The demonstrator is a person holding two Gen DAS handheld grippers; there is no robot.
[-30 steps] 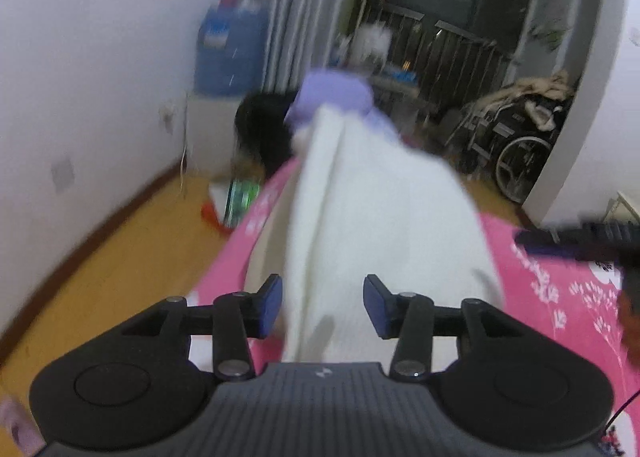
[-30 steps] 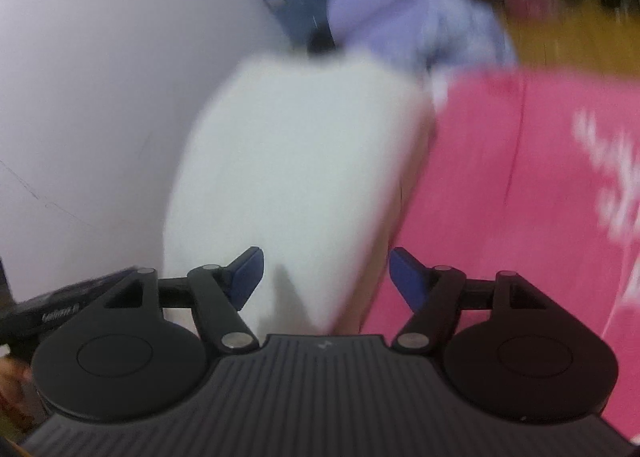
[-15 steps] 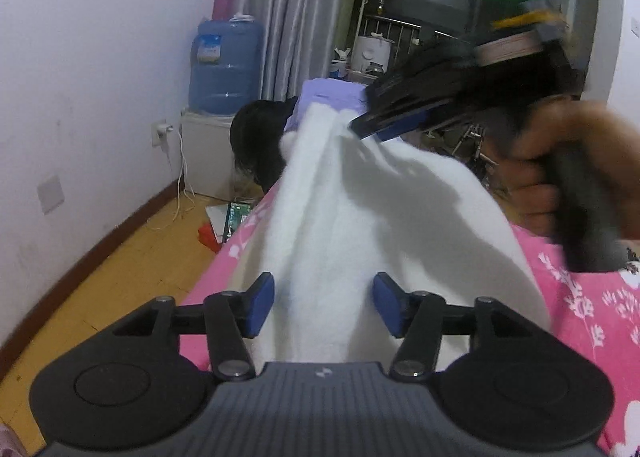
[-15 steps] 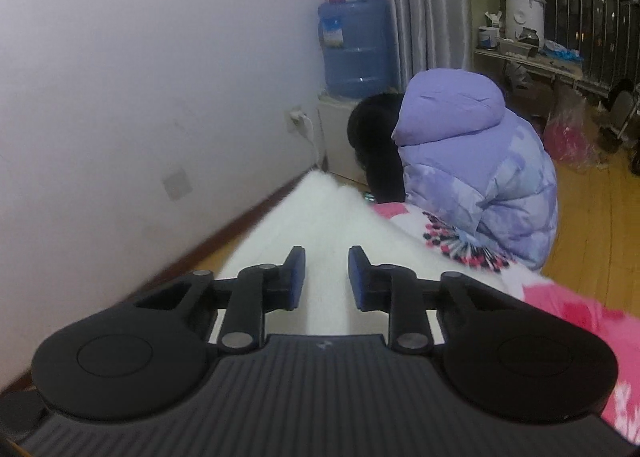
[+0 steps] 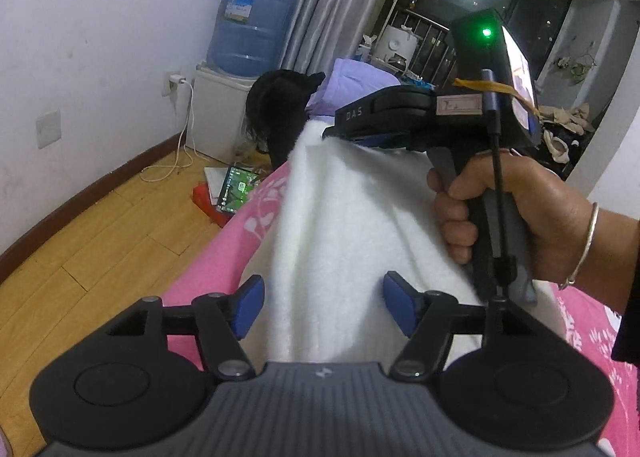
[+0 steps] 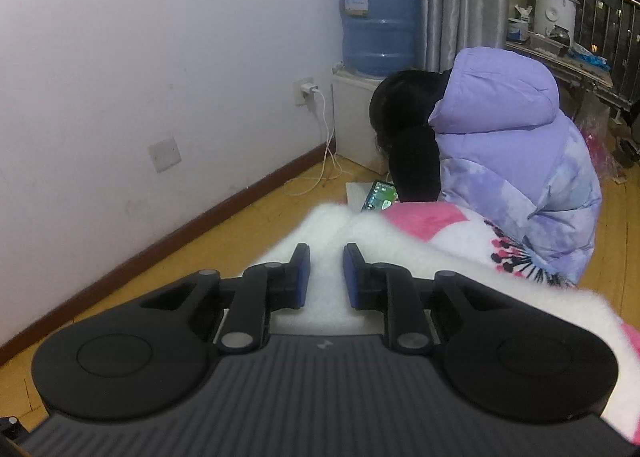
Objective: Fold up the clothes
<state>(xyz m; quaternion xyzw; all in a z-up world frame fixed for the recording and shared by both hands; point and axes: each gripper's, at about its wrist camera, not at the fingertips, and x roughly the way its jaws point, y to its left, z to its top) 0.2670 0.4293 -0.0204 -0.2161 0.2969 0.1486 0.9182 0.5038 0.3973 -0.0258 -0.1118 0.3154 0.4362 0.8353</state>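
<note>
A: Right wrist view: your right gripper [image 6: 326, 277] has narrowed its jaws since a second ago, and they now pinch the far edge of the fluffy white fleece garment [image 6: 320, 225].

B: And my left gripper [image 5: 323, 307]?

A: Unchanged, jaws spread wide, the garment lying loose between them on the pink flowered bed cover [image 5: 224, 257]. With that edge caught, you could probably carry the fold over.
</note>
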